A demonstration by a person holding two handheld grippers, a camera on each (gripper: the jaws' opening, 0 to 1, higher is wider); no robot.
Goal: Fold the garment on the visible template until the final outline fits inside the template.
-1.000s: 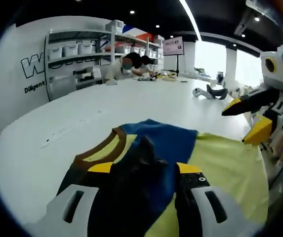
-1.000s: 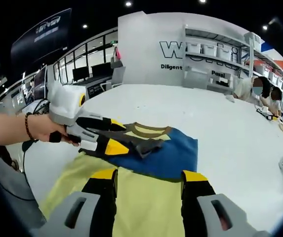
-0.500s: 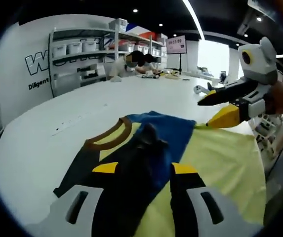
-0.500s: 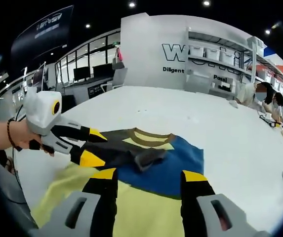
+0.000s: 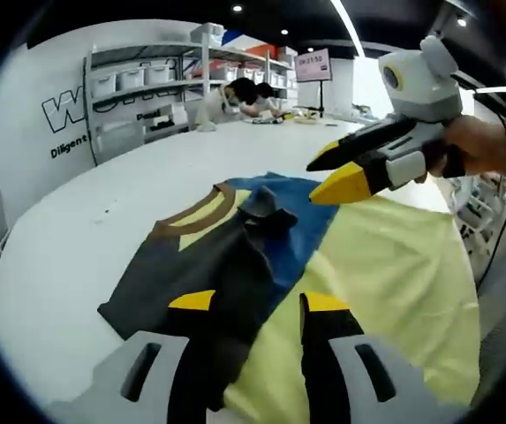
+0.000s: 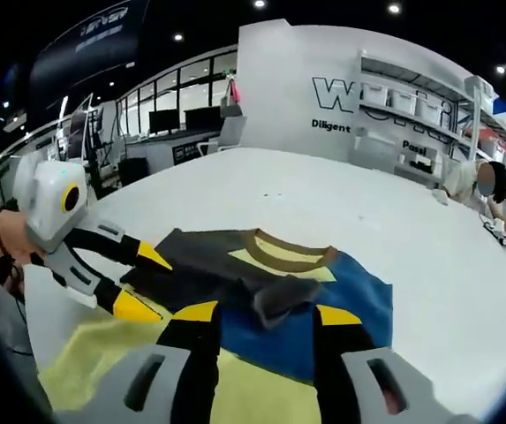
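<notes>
White table (image 5: pixel 76 230) fills mid-frame in both views; shelves with bins (image 6: pixel 394 93) upper right of right gripper view, contents unreadable. Garment (image 6: pixel 261 291) lies lower centre: grey side, brown collar, blue panel, yellow lower part; no template outline discernible. Since a second ago left gripper (image 5: pixel 248 305) has let go of grey fold and drawn back, jaws parted, empty. Right gripper (image 6: pixel 266 314) jaws spread, nothing held. Fold laid; next fold pending.
</notes>
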